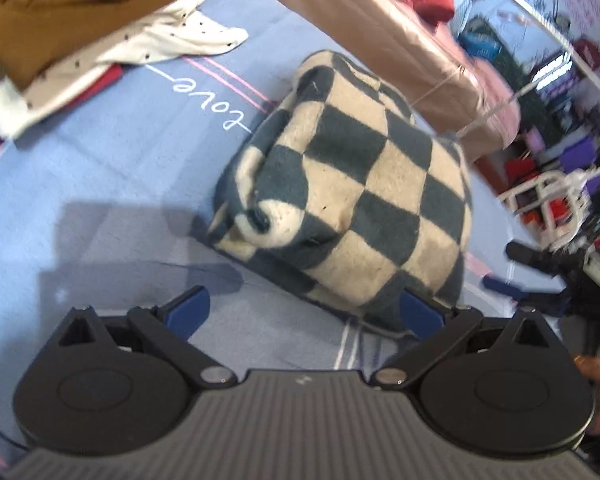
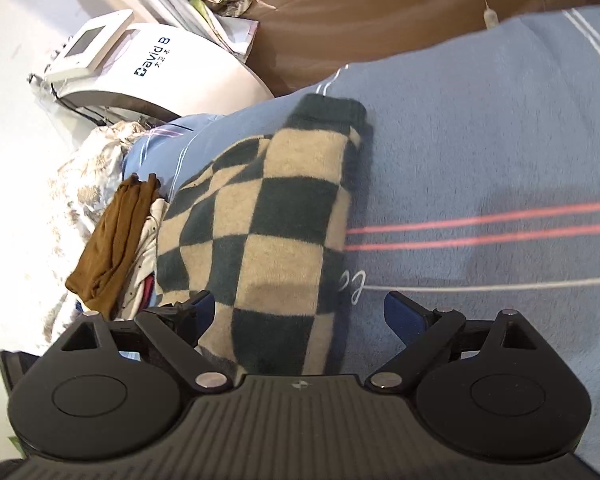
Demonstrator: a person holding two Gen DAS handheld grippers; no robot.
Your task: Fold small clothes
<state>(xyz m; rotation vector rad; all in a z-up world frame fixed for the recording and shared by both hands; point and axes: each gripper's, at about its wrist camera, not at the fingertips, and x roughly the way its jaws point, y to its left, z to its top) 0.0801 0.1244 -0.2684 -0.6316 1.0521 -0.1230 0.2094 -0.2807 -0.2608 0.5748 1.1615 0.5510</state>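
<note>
A folded, dark green and cream checkered garment point(image 1: 352, 184) lies on the blue bed sheet point(image 1: 112, 168). My left gripper point(image 1: 304, 314) stands wide open just in front of the garment's near edge, and its right fingertip point(image 1: 420, 316) is at that edge. In the right wrist view the same garment point(image 2: 268, 224) runs lengthwise away from me. My right gripper point(image 2: 302, 314) is wide open over its near end, with the cloth lying between the fingers and neither pad pressing on it. A person's sleeved arm point(image 1: 400, 48) reaches across above the garment.
A pile of clothes, brown point(image 1: 72, 4) over white dotted point(image 1: 172, 36), sits at the back left. From the right wrist, that brown piece point(image 2: 112, 240) hangs at the bed's left edge. A white machine point(image 2: 160, 72) stands on the floor beyond it, beside a brown cover point(image 2: 400, 16).
</note>
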